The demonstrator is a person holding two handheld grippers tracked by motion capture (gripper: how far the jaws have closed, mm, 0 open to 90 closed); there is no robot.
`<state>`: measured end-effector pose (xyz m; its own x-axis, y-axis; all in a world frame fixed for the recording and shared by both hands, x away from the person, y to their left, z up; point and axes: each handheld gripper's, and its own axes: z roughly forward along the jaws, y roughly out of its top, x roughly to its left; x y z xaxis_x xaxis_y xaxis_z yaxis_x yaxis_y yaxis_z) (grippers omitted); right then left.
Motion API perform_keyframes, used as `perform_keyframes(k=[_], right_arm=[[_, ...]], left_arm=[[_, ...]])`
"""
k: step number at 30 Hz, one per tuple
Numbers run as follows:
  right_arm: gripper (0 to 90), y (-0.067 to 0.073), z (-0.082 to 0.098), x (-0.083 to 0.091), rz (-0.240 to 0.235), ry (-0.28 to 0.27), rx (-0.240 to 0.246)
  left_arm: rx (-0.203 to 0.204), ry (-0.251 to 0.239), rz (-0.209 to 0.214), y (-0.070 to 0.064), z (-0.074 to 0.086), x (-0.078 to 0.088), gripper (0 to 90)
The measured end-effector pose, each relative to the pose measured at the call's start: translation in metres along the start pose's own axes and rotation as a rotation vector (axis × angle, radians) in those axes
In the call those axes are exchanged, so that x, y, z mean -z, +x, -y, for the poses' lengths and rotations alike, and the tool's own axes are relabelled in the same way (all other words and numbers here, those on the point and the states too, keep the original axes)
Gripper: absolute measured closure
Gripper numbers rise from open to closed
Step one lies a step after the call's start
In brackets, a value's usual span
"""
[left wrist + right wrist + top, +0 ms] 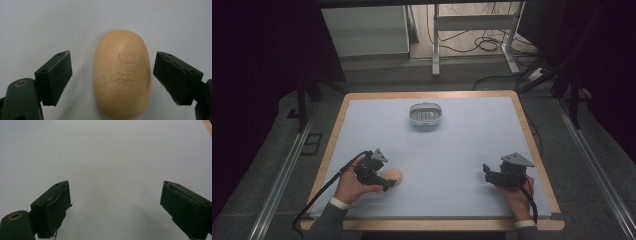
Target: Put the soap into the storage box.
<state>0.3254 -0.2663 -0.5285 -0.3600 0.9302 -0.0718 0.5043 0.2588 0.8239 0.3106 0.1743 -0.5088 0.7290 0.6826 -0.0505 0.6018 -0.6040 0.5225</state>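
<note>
We see our left gripper (112,77) spread wide over a pale sheet (50,25), one black jaw on each side of a tan oval bar of soap (122,75). The soap lies flat between the jaws, touching neither, with a clear gap on both sides. Stamped marks show on its top, and its near end is cut off at the bottom edge.
</note>
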Motion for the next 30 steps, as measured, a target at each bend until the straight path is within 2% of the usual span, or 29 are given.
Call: perform_keyframes(k=[2,5,9,14,23,25,30], right_arm=[[9.4,0.000,0.000,0.000,0.000,-0.002,0.003],[9.4,0.000,0.000,0.000,0.000,-0.002,0.003],[9.4,0.000,0.000,0.000,0.001,-0.003,0.003],[9.4,0.000,0.000,0.000,0.000,-0.002,0.003],[9.4,0.000,0.000,0.000,0.001,-0.002,0.001],[9.4,0.000,0.000,0.000,0.002,-0.001,0.000],[9.4,0.000,0.000,0.000,0.003,-0.002,0.000]], left_arm=[[-0.007,0.016,0.008,-0.003,0.000,-0.004,17.7],[-0.018,0.037,-0.002,-0.006,0.001,-0.008,21.5],[-0.016,0.047,0.002,-0.007,0.003,-0.012,24.2],[-0.009,0.051,0.000,-0.007,0.004,-0.013,32.3],[-0.010,0.061,0.012,-0.005,0.004,-0.012,33.0],[-0.008,0.068,0.004,-0.003,0.004,-0.011,33.0],[-0.006,0.047,0.000,-0.001,0.000,-0.004,33.0]])
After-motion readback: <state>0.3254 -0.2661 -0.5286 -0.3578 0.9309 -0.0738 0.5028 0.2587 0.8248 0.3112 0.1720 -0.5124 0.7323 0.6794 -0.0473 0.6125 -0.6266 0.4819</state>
